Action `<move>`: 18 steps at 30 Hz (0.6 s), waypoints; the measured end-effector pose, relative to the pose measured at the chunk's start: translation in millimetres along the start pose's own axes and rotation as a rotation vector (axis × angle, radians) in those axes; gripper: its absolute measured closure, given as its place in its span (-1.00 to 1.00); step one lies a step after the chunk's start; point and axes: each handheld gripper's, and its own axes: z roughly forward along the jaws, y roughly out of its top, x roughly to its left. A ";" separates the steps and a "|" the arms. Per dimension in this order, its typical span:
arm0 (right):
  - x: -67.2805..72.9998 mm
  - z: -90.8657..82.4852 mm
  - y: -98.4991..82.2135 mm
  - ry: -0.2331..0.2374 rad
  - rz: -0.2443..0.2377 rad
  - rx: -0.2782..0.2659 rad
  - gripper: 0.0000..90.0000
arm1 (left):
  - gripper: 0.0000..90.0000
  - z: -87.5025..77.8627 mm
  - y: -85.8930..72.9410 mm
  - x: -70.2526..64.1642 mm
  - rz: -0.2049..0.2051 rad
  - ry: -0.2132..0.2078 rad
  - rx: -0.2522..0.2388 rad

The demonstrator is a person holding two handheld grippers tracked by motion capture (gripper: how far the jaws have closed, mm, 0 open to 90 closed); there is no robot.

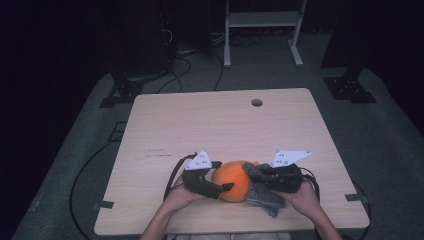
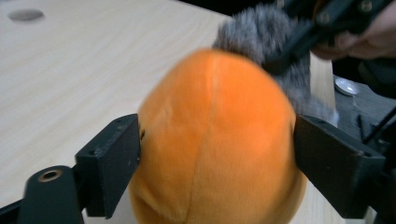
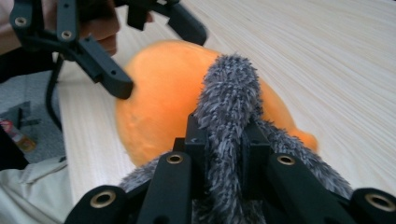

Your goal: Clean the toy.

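Your orange plush body (image 1: 233, 180) lies at the near edge of the table (image 1: 220, 125), midway between your two hands, and the coming move turns on how it sits between the jaws of your left gripper (image 2: 217, 154): one jaw stands at each flank of the body, spread wide, at the fabric but hardly denting it, so I read that grip as loose rather than firm. In the left gripper view the body's long axis runs up and away from those jaws, its rounded end pointing toward your right hand, with a seam running along its length. Your right gripper (image 3: 223, 140) is nearer the grey furry part (image 3: 229, 93), which lies at the body's right side and against it; those jaws are pressed together on a fold of the fur, pinching it upright between them.
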 end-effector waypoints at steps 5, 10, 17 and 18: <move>11.0 -4.5 8.5 0.005 -0.034 -0.040 0.70 | -0.29 4.3 2.8 -6.3 0.049 0.061 0.015; 9.5 0.6 7.6 -0.005 -0.051 -0.009 0.70 | -0.43 -1.1 3.1 -2.5 0.012 0.010 -0.001; 15.6 -9.5 15.0 0.011 -0.053 -0.056 0.69 | -0.31 8.1 5.7 -13.9 0.096 0.033 0.017; 20.8 -7.4 18.4 0.001 -0.085 -0.043 0.69 | -0.32 8.0 6.6 -15.2 0.103 0.033 0.022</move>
